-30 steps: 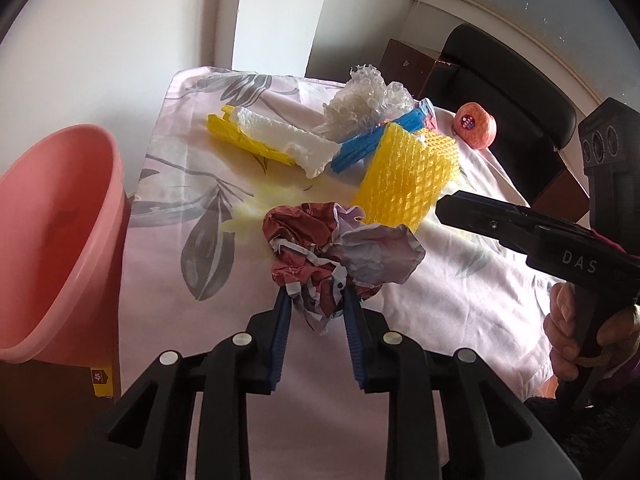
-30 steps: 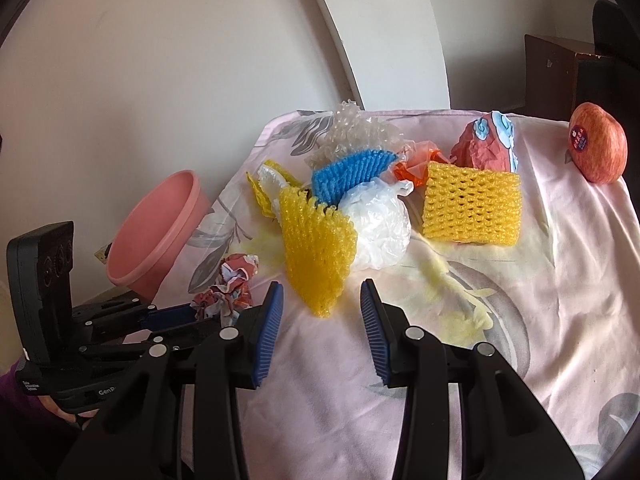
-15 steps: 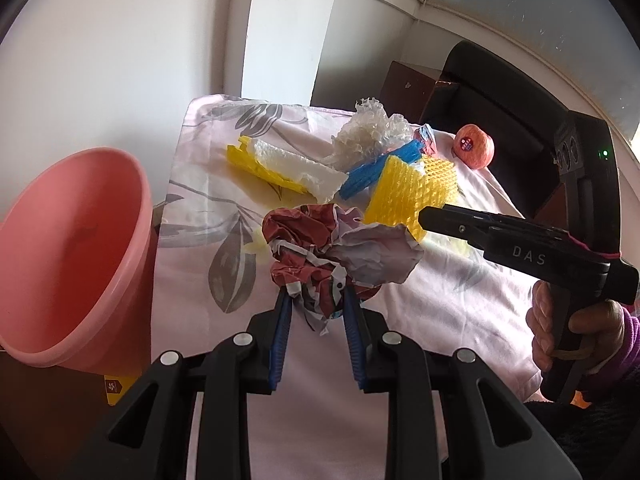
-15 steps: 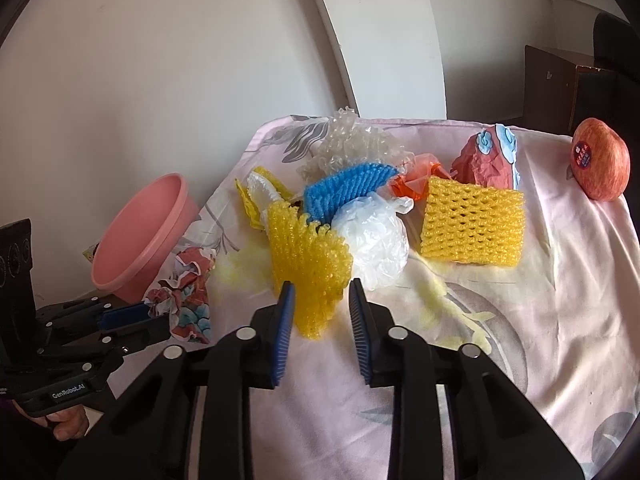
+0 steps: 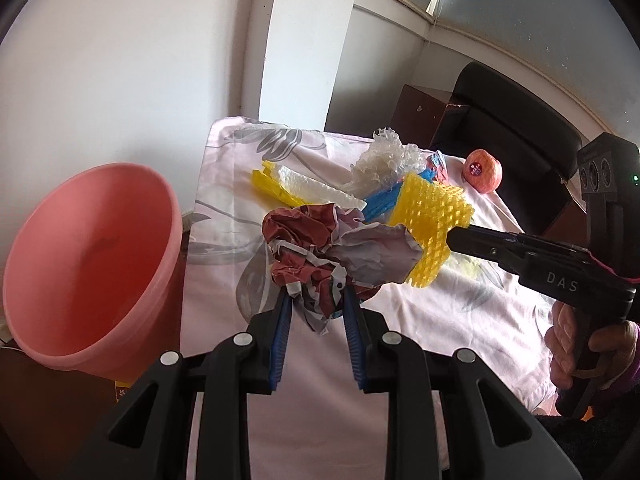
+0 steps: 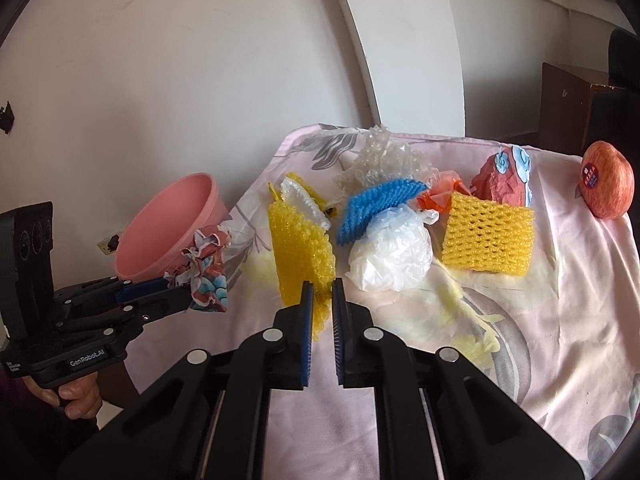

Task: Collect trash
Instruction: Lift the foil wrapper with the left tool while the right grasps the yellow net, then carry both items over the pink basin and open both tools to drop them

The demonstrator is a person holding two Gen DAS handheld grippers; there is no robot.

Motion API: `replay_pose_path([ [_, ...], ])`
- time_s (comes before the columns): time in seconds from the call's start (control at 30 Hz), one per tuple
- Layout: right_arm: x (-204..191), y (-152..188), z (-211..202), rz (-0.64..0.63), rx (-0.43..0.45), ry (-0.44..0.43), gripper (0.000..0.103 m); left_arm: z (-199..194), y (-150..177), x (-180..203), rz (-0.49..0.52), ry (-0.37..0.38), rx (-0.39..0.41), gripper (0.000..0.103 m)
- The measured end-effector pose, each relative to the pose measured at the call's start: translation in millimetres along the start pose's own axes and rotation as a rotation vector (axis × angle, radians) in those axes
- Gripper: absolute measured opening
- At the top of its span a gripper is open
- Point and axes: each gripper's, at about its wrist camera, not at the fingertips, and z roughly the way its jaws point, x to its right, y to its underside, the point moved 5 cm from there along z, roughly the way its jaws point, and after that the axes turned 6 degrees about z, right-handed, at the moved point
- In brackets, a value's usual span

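Note:
My left gripper (image 5: 316, 300) is shut on a crumpled red and white paper wad (image 5: 320, 248) and holds it above the table, right of the pink bin (image 5: 92, 264). In the right wrist view the wad (image 6: 206, 268) hangs in front of the bin (image 6: 168, 228). My right gripper (image 6: 320, 296) is shut on the lower edge of a yellow foam net (image 6: 300, 256), which also shows in the left wrist view (image 5: 432, 220). More trash lies behind: a blue foam net (image 6: 376, 204), a white plastic bag ball (image 6: 392, 256), a second yellow net (image 6: 488, 240).
The table has a pink floral cloth (image 6: 540, 320). An apple (image 6: 608, 184) sits at the far right, next to a red crumpled paper (image 6: 504, 180). Clear bubble wrap (image 6: 384, 160) lies at the back. A black chair (image 5: 512, 128) stands beyond the table.
My right gripper closed from open onto the yellow foam net. My left gripper lifted the paper wad up and back, so the pink bin looms larger on the left.

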Motion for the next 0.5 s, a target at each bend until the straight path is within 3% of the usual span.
replay_pose_path([
  [0.5, -57, -39, 30, -0.038, -0.001, -0.145, 0.010, -35, -7, -54, -0.113, -0.171, 0.116, 0.025],
])
